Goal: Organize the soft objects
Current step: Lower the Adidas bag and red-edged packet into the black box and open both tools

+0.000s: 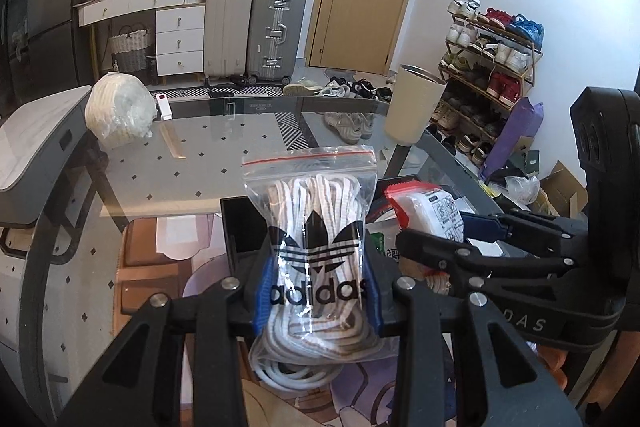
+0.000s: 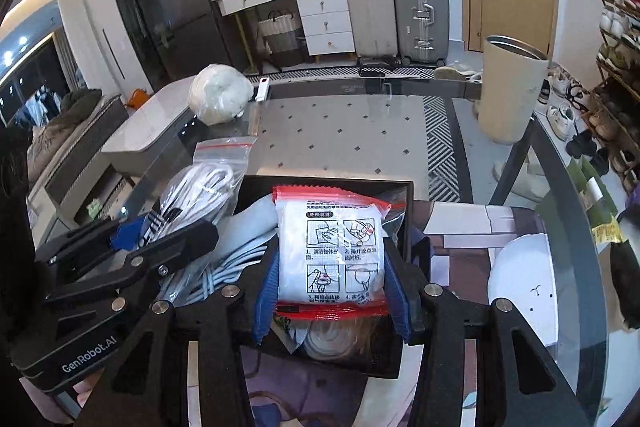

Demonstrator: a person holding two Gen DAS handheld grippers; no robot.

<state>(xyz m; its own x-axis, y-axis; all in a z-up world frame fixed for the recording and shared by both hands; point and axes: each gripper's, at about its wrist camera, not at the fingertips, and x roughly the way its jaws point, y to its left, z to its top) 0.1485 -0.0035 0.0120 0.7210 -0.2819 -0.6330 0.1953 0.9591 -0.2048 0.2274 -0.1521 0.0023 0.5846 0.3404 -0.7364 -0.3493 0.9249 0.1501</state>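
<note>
Item: black tray (image 2: 406,211), open-topped, on the glass table (image 1: 208,163); taken as landmark. Nearest, above the tray's left side: left gripper (image 1: 318,291), blue pads clenched on the bag of laces (image 1: 318,247), a clear zip bag of white cord gripped at its middle. Risk: the slick film may slide between the pads, and the loose coil hanging below may catch on the tray wall and tip the bag outside. Over the tray's middle: right gripper (image 2: 332,291), grasping the red-edged packet (image 2: 332,255), a soft white pack. Risk: the two grippers stand just beside one another, so lowering together may bring them into collision. Inside the tray: pale cable (image 2: 224,267) already piled, so added bags may ride high and spill. Beyond the tray, far right: cream cup (image 1: 414,107). Far left: wrapped white bundle (image 1: 120,111), not yet collected.
</note>
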